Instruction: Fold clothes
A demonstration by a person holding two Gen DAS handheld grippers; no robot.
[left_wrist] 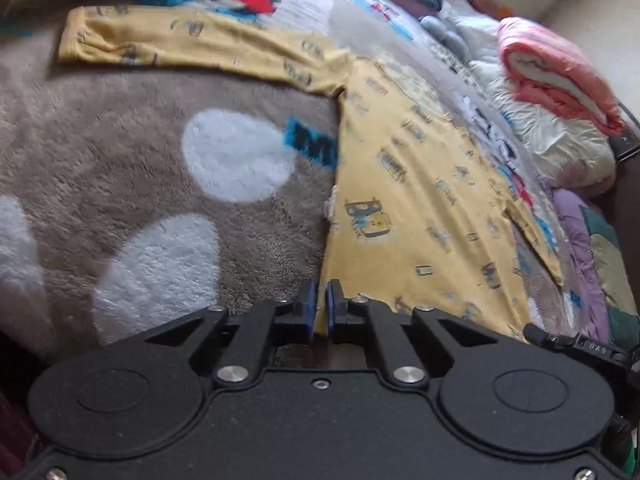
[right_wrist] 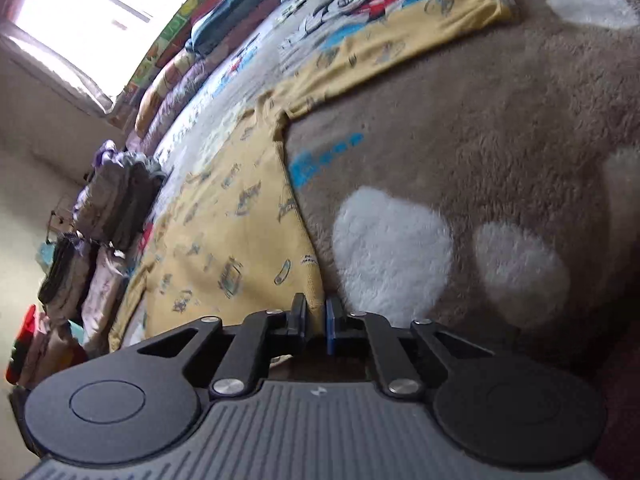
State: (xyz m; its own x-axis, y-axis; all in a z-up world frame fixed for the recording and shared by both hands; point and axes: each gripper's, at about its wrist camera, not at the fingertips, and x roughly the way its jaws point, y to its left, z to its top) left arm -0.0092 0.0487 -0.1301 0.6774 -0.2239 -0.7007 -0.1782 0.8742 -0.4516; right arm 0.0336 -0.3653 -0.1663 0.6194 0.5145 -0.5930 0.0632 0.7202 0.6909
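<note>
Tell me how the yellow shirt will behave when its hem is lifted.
The shirt is thin and lies flat with soft creases, so it will likely drape limply from the left gripper and right gripper. The spread sleeve will probably trail. The fleece blanket may drag on it slightly.

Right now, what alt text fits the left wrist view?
The left tool is shut on the near hem of a yellow long-sleeved pyjama top with a vehicle print, spread flat on a fluffy grey blanket with white spots; one sleeve stretches far left.
</note>
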